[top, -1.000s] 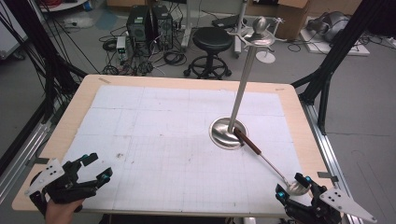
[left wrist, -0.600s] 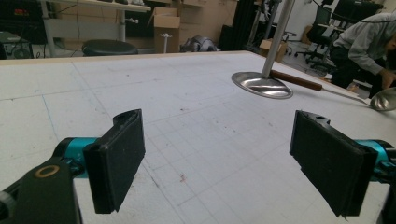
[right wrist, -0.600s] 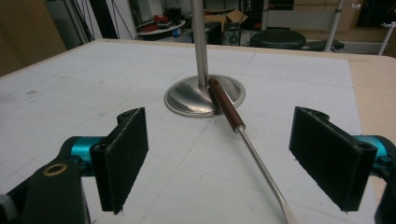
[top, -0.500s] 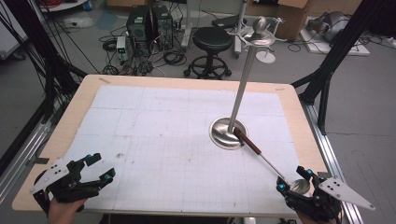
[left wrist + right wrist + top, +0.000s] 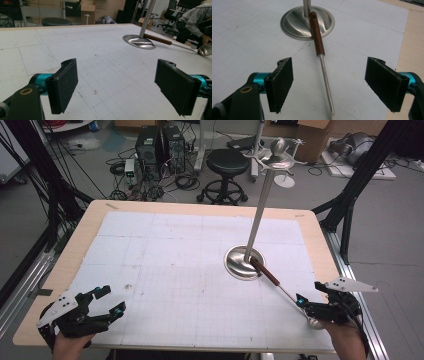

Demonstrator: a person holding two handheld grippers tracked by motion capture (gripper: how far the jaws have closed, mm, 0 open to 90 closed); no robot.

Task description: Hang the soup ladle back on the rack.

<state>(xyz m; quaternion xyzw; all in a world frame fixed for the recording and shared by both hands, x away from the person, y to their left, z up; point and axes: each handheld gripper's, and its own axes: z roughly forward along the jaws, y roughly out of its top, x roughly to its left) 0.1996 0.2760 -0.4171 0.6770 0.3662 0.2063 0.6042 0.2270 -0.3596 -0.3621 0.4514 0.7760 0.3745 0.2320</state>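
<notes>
A steel utensil stand (image 5: 244, 263) with a tall pole rises from a round base right of the table's centre. A ladle lies on the mat, its brown handle (image 5: 265, 272) resting on the base and its thin metal shaft running toward the near right corner. My right gripper (image 5: 310, 293) hovers open over that shaft; in the right gripper view the shaft (image 5: 325, 80) passes between the jaws without touching them, with the brown handle (image 5: 316, 35) and base (image 5: 307, 22) ahead. My left gripper (image 5: 111, 300) is open and empty at the near left, over bare mat (image 5: 100, 75).
The white gridded mat (image 5: 175, 255) covers most of the wooden table (image 5: 80, 235). The left gripper view shows the stand base (image 5: 139, 41) and ladle bowl (image 5: 205, 49) far right, and a seated person (image 5: 195, 17) beyond the table. A stool (image 5: 227, 165) and cables lie behind.
My right gripper has moved forward along the ladle's shaft, away from the near edge. The left gripper has barely shifted. Both stay open.
</notes>
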